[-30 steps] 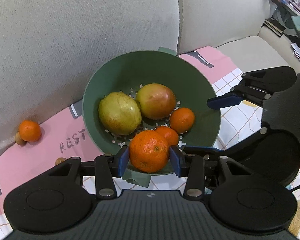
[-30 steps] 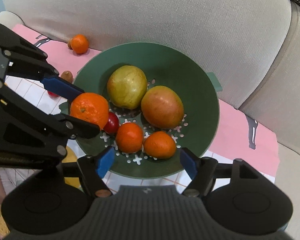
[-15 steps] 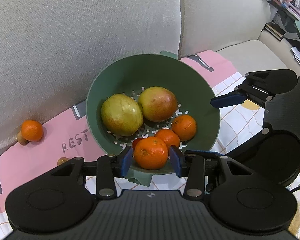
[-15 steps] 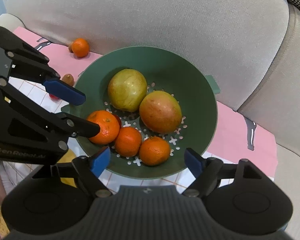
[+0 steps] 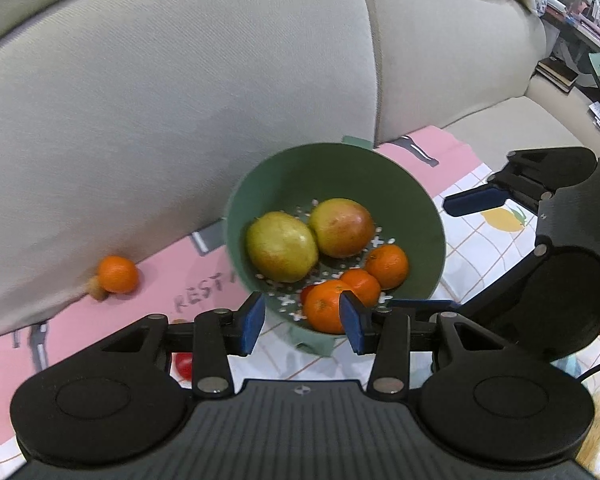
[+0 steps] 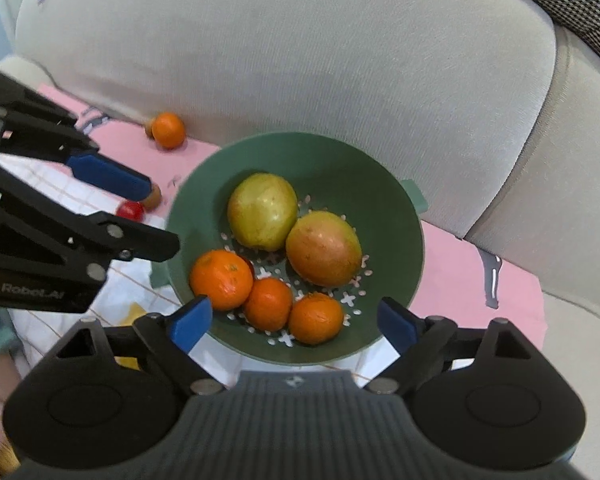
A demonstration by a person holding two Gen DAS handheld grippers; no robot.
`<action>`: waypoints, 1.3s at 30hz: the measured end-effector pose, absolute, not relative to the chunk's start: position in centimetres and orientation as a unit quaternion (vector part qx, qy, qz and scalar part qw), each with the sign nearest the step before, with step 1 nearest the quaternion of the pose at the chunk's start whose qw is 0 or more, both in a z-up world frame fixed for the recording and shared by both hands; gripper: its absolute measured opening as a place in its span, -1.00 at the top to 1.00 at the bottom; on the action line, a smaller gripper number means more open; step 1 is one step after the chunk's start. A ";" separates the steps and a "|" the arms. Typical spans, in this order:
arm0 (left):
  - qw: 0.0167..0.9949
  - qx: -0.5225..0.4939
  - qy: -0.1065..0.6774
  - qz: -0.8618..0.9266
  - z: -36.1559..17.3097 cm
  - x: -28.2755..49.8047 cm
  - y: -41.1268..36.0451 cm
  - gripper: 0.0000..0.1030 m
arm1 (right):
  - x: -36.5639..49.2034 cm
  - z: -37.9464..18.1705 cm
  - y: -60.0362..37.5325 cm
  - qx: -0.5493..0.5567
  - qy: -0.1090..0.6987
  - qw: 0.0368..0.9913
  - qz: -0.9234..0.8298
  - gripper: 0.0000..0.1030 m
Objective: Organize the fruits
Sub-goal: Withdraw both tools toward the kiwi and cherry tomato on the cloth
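Green colander (image 5: 260, 192) sits on a pink cloth (image 5: 168, 280) on the sofa seat (image 5: 512, 120), up against the backrest (image 5: 180, 100). Inside: two mangoes (image 6: 262, 210) side by side at the back, three oranges (image 6: 268, 304) in a touching row at the front, something small and red partly hidden under them.

Left gripper (image 5: 302, 322): fingers part open, nothing held; the nearest orange (image 5: 324, 306) lies in the colander beyond and below the tips, clear of both pads. Right gripper (image 6: 292, 324): fingers opening wide, nothing between them; it hangs over the colander's near rim, oranges beyond the tips.

Loose orange (image 5: 117, 274) on the cloth at the backrest, left of the colander, touching a small brown fruit (image 5: 96, 291). A red fruit (image 6: 130, 211) and another brown one (image 6: 153, 198) lie on the cloth just beside the colander's left rim.
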State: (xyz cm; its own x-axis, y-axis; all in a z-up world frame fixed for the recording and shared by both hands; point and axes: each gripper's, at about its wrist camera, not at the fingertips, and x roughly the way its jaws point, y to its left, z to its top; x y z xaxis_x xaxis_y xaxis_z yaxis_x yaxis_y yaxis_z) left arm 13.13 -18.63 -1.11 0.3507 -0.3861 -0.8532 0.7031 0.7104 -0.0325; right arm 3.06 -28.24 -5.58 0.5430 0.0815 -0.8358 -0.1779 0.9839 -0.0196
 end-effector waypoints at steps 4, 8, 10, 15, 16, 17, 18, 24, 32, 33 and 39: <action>0.815 0.172 0.449 -0.323 -0.1 13.0 -16.9 0.01 | 2.4 -4.9 -27.6 -0.017 0.452 0.889 0.070 -0.80; 0.825 0.155 0.447 -0.308 0.9 12.9 -15.1 0.00 | 1.7 -4.5 -26.3 0.002 0.428 0.901 0.066 -0.80; 0.830 0.152 0.444 -0.301 1.2 12.7 -14.2 -0.02 | 1.3 -4.4 -25.6 0.012 0.416 0.907 0.065 -0.80; 0.839 0.163 0.434 -0.284 1.5 12.2 -12.1 -0.02 | 0.8 -4.1 -24.1 0.057 0.396 0.914 0.064 -0.80; 0.841 0.160 0.433 -0.283 1.6 12.2 -11.6 -0.03 | 0.8 -4.1 -23.8 0.063 0.396 0.913 0.067 -0.80; 0.842 0.158 0.432 -0.282 1.6 12.1 -11.1 -0.03 | 0.8 -4.1 -23.5 0.067 0.396 0.913 0.069 -0.80; 0.843 0.154 0.431 -0.281 1.8 12.1 -10.6 -0.03 | 0.8 -4.1 -23.2 0.068 0.395 0.913 0.069 -0.80; 0.856 0.137 0.418 -0.273 2.6 12.2 -7.7 -0.03 | 1.0 -4.2 -20.9 0.073 0.393 0.913 0.084 -0.82; 0.865 0.102 0.411 -0.269 2.6 13.0 -4.0 -0.05 | 1.6 -4.2 -17.0 0.062 0.394 0.910 0.117 -0.84; 0.866 0.095 0.412 -0.267 2.4 13.2 -3.6 -0.05 | 1.6 -4.3 -16.6 0.059 0.392 0.911 0.118 -0.84; 0.867 0.037 0.421 -0.263 1.0 14.2 -1.4 -0.05 | 1.6 -4.8 -14.7 0.027 0.375 0.920 0.110 -0.82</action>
State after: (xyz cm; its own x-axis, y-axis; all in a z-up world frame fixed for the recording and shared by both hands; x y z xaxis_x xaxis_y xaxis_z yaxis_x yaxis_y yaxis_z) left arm 14.19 -1.45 0.95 0.5071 -0.4253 -0.7497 0.4879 0.8586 -0.1570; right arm 1.59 -14.70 -4.81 0.6946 0.2227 -0.6841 -0.1825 0.9743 0.1319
